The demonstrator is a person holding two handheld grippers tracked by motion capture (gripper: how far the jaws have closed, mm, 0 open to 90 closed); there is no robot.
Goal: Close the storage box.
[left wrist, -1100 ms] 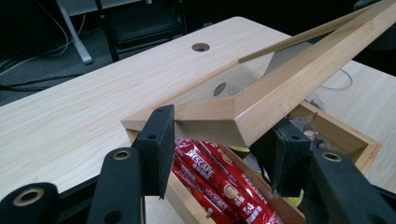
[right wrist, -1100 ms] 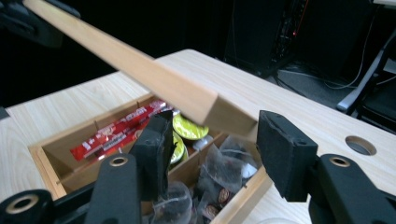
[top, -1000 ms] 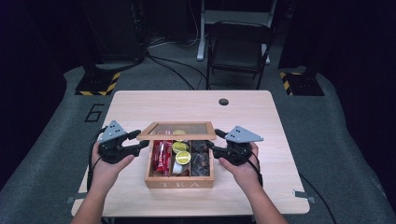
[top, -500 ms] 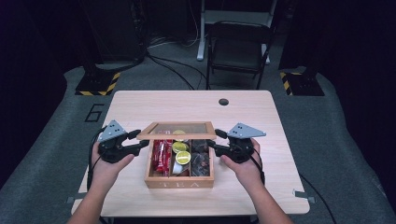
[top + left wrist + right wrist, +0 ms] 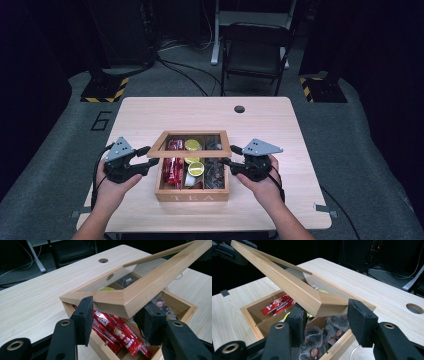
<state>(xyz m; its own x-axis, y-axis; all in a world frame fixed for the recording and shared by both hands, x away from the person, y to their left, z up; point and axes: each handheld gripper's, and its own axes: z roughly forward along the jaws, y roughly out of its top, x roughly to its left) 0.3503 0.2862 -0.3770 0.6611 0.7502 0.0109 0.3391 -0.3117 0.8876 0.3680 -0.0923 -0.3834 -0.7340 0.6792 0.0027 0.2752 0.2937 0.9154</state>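
The left tool point(image 5: 145, 161) is gripping the left corner of the lid point(image 5: 190, 143), its jaws partly closed with the wood wedged between the pads. The right tool point(image 5: 227, 159) is clamping the lid's right corner the same way. The lid is hanging tilted above the open box point(image 5: 192, 194), which is sitting on the surface point(image 5: 280, 130) near the front edge, holding red packets point(image 5: 117, 333) and tea bags point(image 5: 329, 336).
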